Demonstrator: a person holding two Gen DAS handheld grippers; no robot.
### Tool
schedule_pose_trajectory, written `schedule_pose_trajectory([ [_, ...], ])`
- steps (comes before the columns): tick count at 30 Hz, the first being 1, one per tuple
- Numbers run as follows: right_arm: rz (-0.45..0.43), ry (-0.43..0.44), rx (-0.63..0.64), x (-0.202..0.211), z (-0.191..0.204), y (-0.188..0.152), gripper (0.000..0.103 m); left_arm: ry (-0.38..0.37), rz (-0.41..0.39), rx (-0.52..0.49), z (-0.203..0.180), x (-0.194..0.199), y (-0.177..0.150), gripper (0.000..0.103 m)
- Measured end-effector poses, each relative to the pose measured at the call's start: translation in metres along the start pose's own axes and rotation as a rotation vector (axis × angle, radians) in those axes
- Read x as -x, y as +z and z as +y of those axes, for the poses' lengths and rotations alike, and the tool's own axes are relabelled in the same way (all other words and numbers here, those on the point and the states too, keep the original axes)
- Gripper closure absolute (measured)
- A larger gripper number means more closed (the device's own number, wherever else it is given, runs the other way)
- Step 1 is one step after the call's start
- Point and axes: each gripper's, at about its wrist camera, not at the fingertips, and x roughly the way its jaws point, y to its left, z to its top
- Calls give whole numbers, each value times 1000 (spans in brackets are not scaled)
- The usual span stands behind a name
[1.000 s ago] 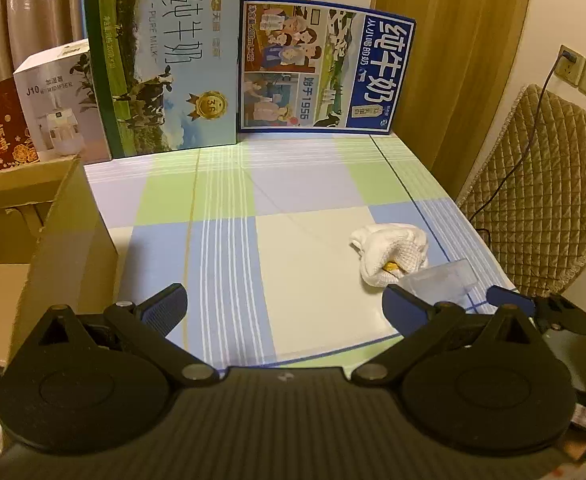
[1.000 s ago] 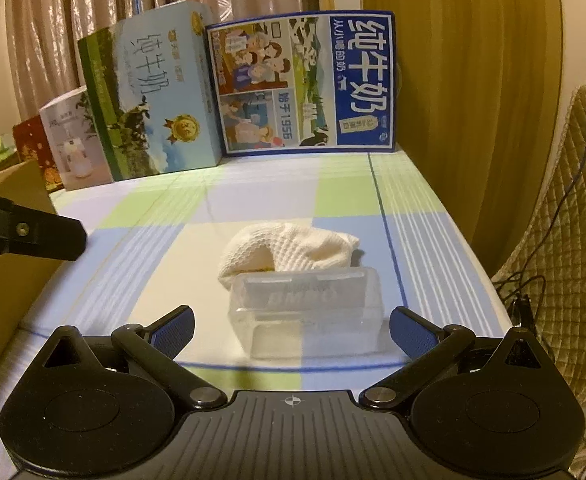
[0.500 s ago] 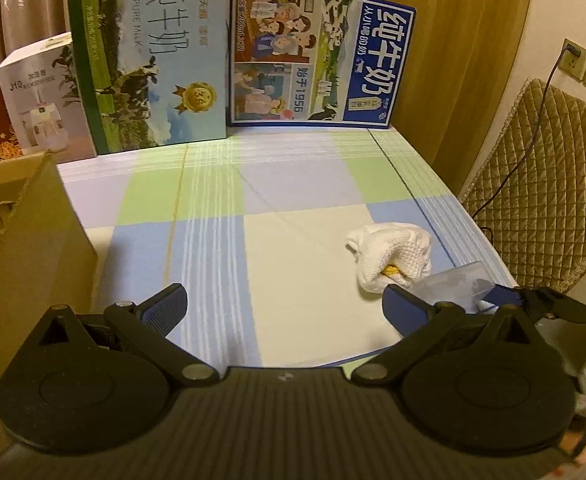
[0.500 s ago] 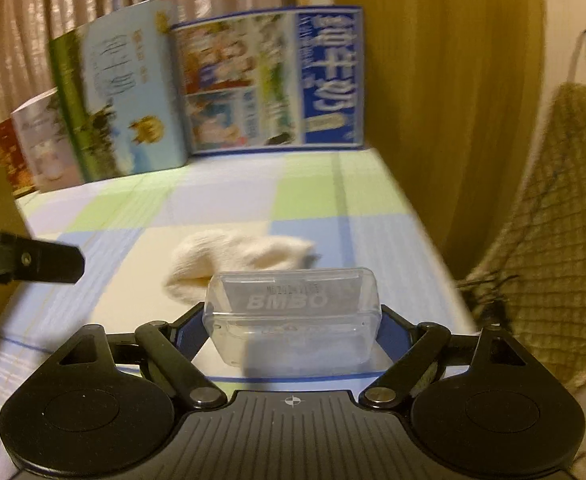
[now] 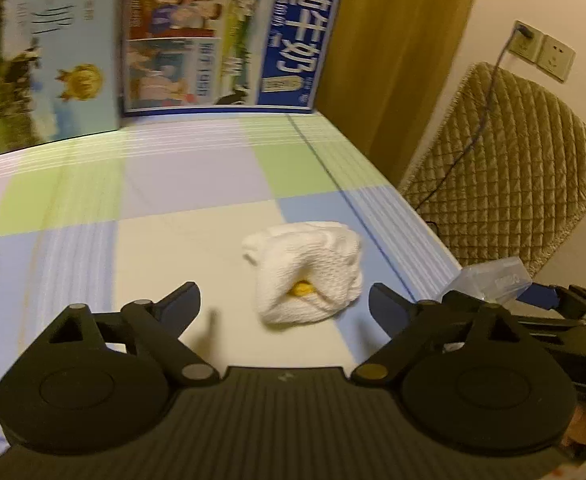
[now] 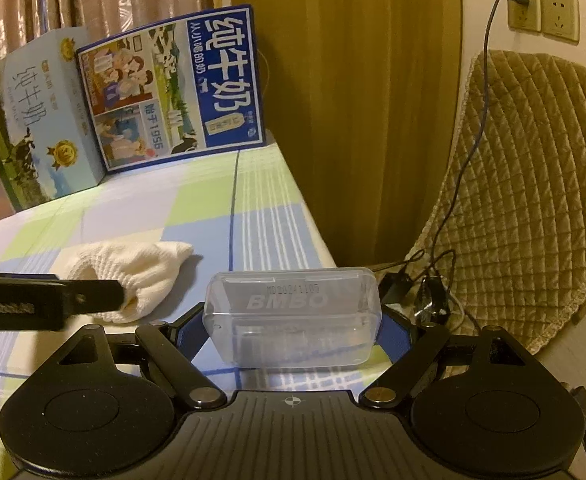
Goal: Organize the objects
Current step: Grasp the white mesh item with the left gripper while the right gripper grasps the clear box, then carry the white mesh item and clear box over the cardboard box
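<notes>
Right gripper (image 6: 293, 322) pinching clear case (image 6: 293, 316); left gripper (image 5: 285, 304) closing in on sock (image 5: 307, 270)

Case at lower centre of the right view, held at both ends, clear of the table (image 6: 253, 220); what it holds cannot be made out. Sock on the table just ahead of the left jaws, nothing between them yet. Judgement: centre the bundle, pinch its bulk, not a loose edge. Yellow bit (image 5: 301, 289) shows in its fold
</notes>
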Motion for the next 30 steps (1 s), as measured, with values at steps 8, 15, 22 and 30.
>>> schedule_pose_trajectory([
  [8,18,-20,-14,-3,-4,-1,20,-26,0,-11,-7,-28,2,41],
  [15,18,7,-26,2,-1,1,20,-33,18,-12,-6,-24,3,72],
  [22,20,58,-8,30,14,2,20,45,41,-39,-10,25,-15,74],
  [30,44,97,18,105,33,-33,20,95,15,0,-12,113,-48,74],
])
